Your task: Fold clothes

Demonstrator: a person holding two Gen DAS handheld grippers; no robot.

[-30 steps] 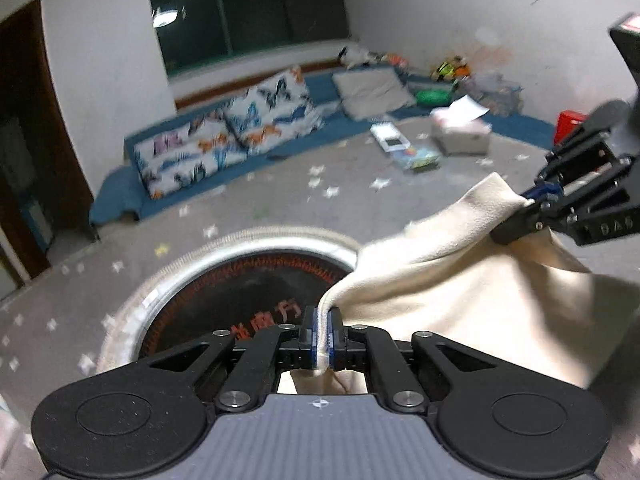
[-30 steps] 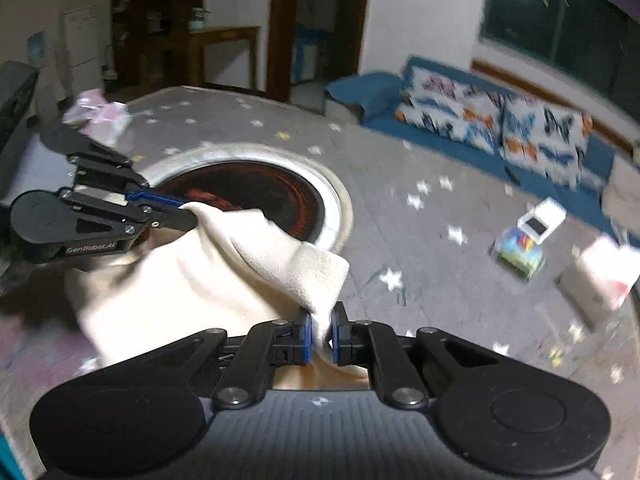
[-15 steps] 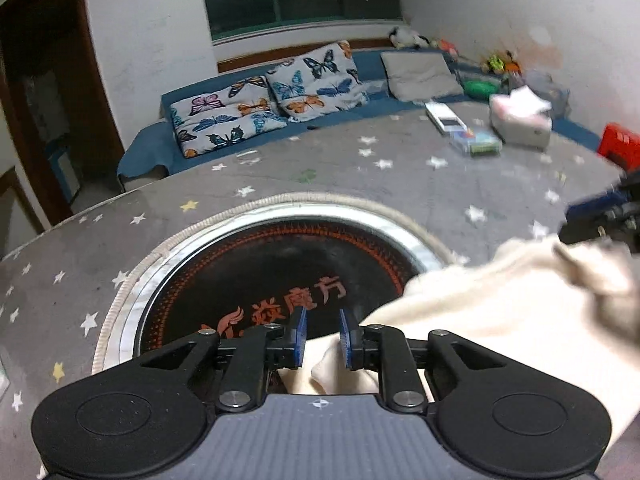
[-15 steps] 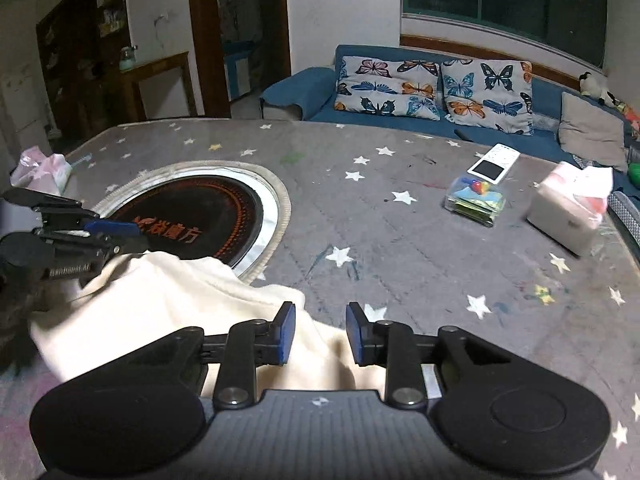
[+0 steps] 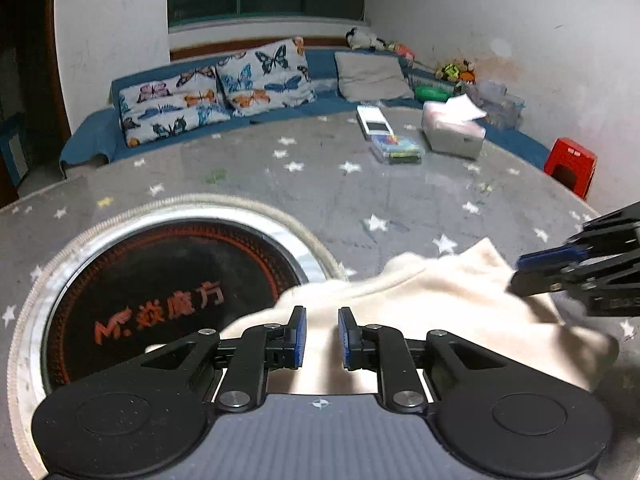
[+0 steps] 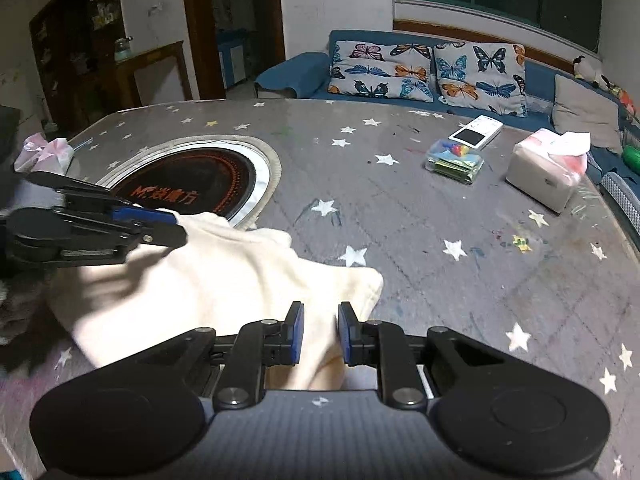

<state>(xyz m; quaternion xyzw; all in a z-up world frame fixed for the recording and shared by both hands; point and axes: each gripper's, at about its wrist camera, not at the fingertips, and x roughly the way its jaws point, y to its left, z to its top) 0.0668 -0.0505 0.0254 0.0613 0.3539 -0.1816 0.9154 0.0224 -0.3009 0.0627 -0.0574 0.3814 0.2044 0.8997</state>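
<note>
Cream garment (image 5: pixel 432 304) flat on counter (image 5: pixel 360 196) | hob (image 5: pixel 160 300) text "Mr." plus unreadable orange characters | left claw (image 5: pixel 322 332) apart | right claw (image 6: pixel 320 330) apart, cloth unpinched

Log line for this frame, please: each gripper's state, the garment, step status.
left gripper: open, released | right gripper: open, released, jaws just narrowed | cream garment: lying on star-print table, partly over round cooktop | step: fold laid down
</note>
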